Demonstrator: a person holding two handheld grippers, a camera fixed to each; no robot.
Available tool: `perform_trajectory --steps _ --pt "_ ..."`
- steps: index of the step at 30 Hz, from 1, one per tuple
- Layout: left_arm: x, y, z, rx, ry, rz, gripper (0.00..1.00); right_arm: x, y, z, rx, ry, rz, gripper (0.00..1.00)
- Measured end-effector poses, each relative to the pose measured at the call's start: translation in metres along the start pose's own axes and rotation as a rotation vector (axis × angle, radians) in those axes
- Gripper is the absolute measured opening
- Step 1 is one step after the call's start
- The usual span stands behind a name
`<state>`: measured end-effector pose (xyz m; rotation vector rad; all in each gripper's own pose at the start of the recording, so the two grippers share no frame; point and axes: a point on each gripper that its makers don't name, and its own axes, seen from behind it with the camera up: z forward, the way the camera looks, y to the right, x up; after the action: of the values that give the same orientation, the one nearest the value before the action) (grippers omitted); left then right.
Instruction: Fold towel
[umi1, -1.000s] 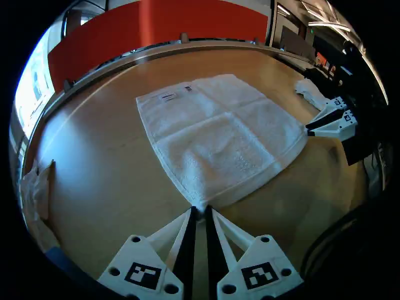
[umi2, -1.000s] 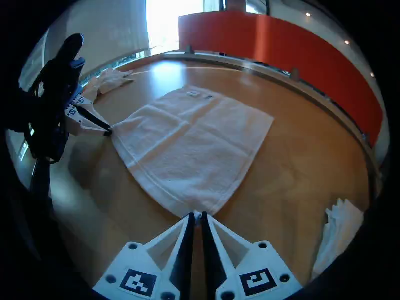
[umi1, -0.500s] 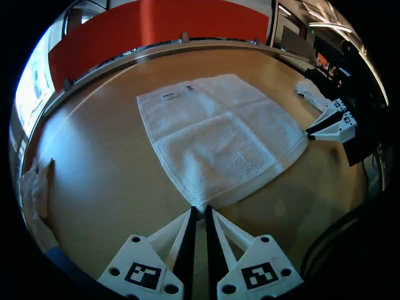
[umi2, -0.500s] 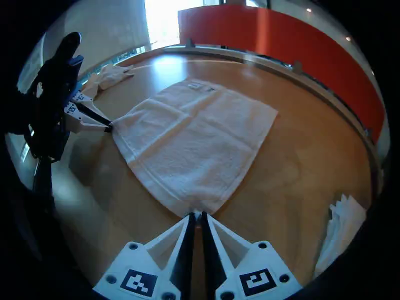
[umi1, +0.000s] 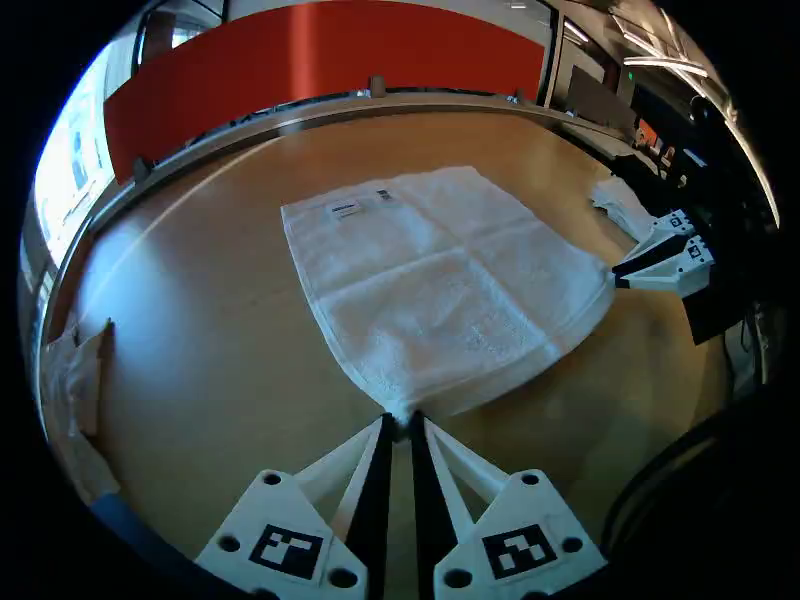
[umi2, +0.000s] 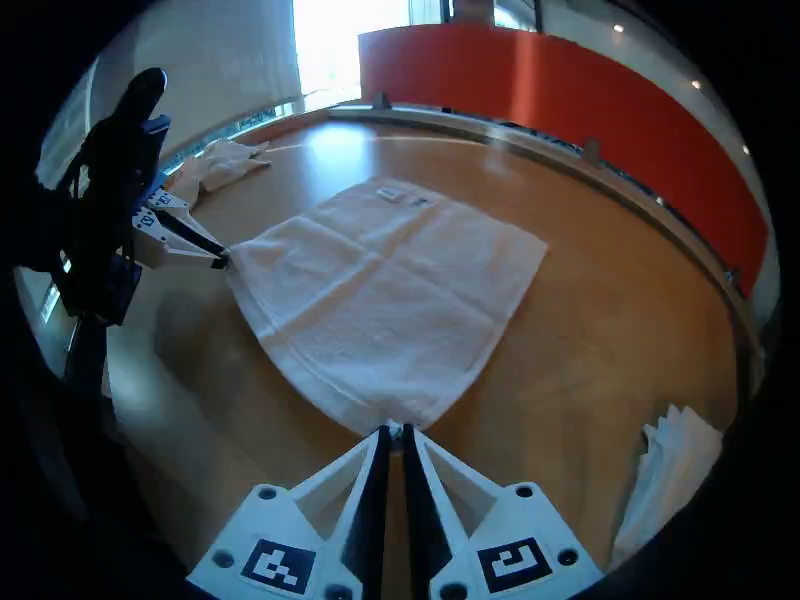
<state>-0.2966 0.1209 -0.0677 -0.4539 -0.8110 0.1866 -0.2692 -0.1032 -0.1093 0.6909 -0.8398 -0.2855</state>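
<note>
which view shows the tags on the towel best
Left gripper view: the tags sit larger and sharper at the far edge of the towel. The right gripper view shows them too, but smaller and fainter.

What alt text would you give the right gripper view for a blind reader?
A white towel lies spread on a wooden table, its nearest corner pinched by the right gripper at the bottom. The left gripper, farther off at left, pinches another corner; an orange wall panel runs behind.
</note>
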Motion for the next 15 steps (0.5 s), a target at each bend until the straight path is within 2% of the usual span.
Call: perform_trajectory --steps 15 --pt "-0.0008 0.0025 0.0011 -0.004 -0.007 0.000 0.13 0.0016 -0.0018 -0.0004 0.004 0.000 -0.001 0.09"
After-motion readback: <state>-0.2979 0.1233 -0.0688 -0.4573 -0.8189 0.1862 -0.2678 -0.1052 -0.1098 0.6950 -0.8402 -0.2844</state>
